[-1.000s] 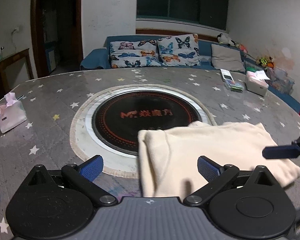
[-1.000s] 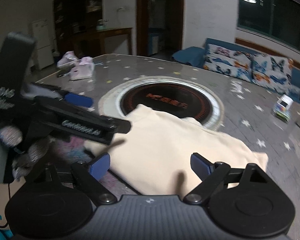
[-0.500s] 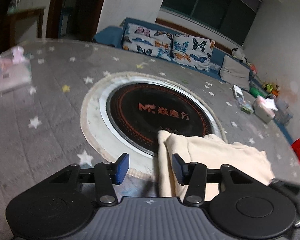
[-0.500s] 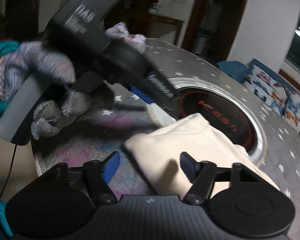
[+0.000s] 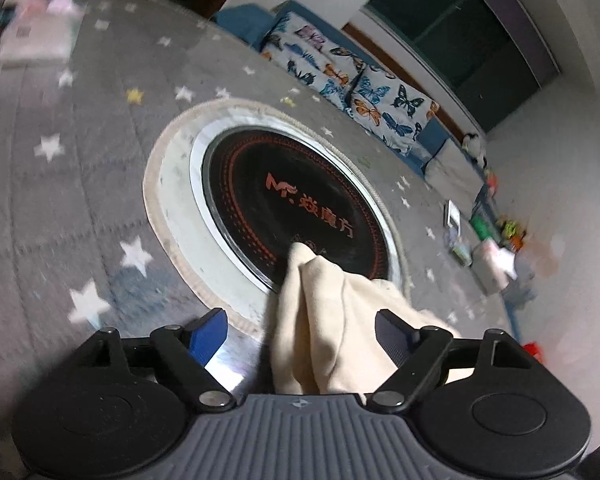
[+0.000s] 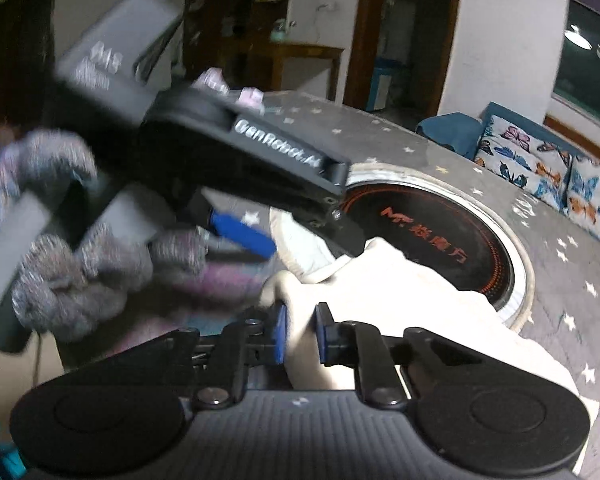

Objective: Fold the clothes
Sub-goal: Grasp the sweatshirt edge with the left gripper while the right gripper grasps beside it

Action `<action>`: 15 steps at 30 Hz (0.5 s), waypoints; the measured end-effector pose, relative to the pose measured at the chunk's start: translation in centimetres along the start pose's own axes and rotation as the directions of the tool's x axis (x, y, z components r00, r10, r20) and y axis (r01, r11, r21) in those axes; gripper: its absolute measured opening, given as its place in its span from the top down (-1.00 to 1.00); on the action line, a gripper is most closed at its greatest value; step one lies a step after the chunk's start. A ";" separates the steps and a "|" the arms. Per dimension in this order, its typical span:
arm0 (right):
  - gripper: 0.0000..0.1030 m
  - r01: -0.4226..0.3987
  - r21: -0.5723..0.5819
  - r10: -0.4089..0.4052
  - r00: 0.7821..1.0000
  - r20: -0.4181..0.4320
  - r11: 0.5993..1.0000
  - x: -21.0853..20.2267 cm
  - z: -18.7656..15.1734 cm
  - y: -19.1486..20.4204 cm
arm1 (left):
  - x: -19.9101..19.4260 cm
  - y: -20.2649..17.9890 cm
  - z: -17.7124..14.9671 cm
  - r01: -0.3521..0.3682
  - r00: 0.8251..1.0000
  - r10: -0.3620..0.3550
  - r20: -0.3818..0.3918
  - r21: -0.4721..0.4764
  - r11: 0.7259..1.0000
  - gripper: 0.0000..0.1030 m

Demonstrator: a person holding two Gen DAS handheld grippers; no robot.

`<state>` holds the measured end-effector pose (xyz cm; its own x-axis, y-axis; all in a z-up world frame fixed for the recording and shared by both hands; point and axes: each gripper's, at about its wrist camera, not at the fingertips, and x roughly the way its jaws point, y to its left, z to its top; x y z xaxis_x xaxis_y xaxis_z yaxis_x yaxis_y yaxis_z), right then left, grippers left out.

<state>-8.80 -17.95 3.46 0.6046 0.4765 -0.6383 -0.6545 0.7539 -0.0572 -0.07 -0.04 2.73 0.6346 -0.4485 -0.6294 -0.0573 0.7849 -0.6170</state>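
Between the spread fingers of the left gripper (image 5: 300,332), a raised fold of the cream garment (image 5: 324,320) is passing without either blue pad pressing on it. Just ahead of that gripper, the cloth is draping over the edge of the black round hob (image 5: 296,208). Beside it, the right gripper (image 6: 300,334) is pinching the garment's near edge tightly between its pads, above the star-patterned table cover (image 6: 560,248).

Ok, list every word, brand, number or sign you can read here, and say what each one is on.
"GenRobot.AI", last letters blurred: white lettering on the side of the left gripper, seen from the right wrist.
"Mr." plus three orange Chinese characters, roughly "焱魔方": on the black round cooktop set in the table.
White markings on the left gripper's grey handle: too blurred to read.
Boxes at the table's far edge: too small.
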 end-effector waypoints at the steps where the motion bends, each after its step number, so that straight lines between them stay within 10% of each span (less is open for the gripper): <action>1: 0.76 -0.005 0.012 0.005 1.000 0.009 1.000 -0.3 0.0 -0.3 | 0.2 0.1 0.0 0.010 1.000 -0.011 -0.011 -0.023 1.000 -0.62; 8: 0.80 -0.039 0.054 0.036 0.998 0.055 0.998 -2.3 -0.1 -1.4 | 1.9 0.1 -0.2 0.087 0.994 -0.095 -0.047 -0.149 0.985 -0.46; 13: 0.81 -0.062 0.055 0.058 0.996 0.061 0.997 -2.5 -0.4 -1.4 | 3.5 0.7 -0.7 0.123 0.984 -0.148 -0.095 -0.230 0.966 0.51; 15: 0.81 -0.073 0.057 0.070 0.996 0.058 0.996 -2.6 -0.6 -1.4 | 3.7 0.9 -0.8 0.121 0.984 -0.147 -0.096 -0.235 0.964 0.59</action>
<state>-9.74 -20.54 4.73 0.5825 0.5534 -0.5953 -0.6702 0.7414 0.0334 1.63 -1.34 -0.54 0.5594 -0.5979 -0.5741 -0.1594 0.6020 -0.7824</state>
